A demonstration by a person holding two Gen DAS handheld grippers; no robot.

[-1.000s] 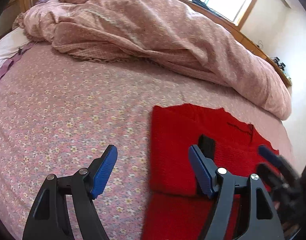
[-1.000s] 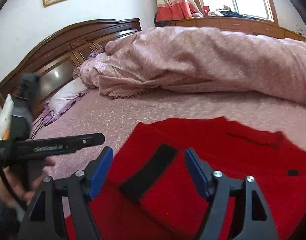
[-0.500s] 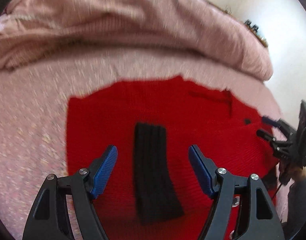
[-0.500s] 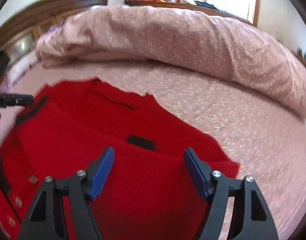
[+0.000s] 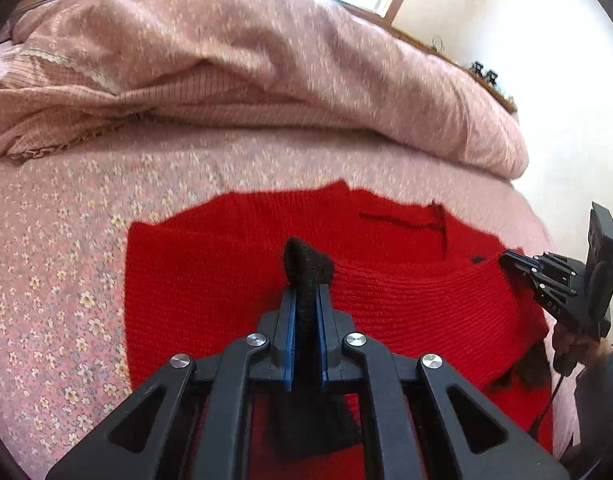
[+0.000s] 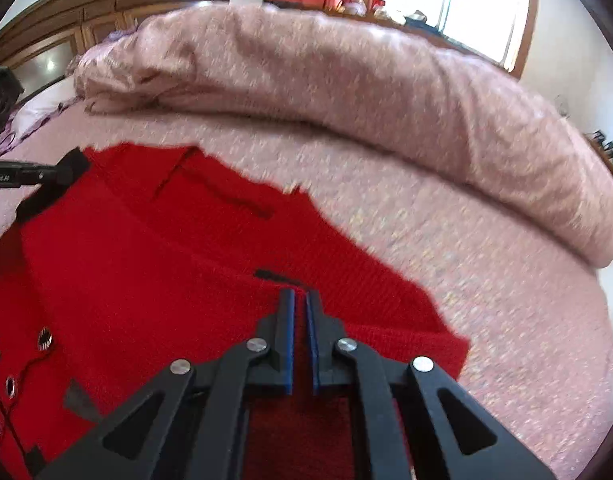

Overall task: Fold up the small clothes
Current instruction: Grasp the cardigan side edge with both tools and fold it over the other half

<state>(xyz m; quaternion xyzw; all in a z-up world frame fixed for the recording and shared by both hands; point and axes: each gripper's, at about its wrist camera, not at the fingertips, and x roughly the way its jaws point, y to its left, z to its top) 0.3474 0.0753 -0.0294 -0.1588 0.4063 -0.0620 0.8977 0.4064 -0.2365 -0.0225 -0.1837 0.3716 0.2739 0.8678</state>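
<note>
We see lots of bare flowered bedsheet [image 5: 58, 264] left of the red sweater [image 5: 210, 280] and beyond it. The big rumpled pink quilt [image 5: 266, 72] blocks the far side like a wall.

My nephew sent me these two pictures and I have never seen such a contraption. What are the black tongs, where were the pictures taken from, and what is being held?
No robot here: a person holds a hand-operated gripper in each hand, each carrying a camera that looks along its two fingers. One picture comes from the left gripper, the other from the right gripper. On the flowered bed sheet lies a red knitted garment, with a bunched pink quilt behind. The left gripper is shut on the garment's black cuff. The right gripper is shut on a fold of the red knit.
</note>
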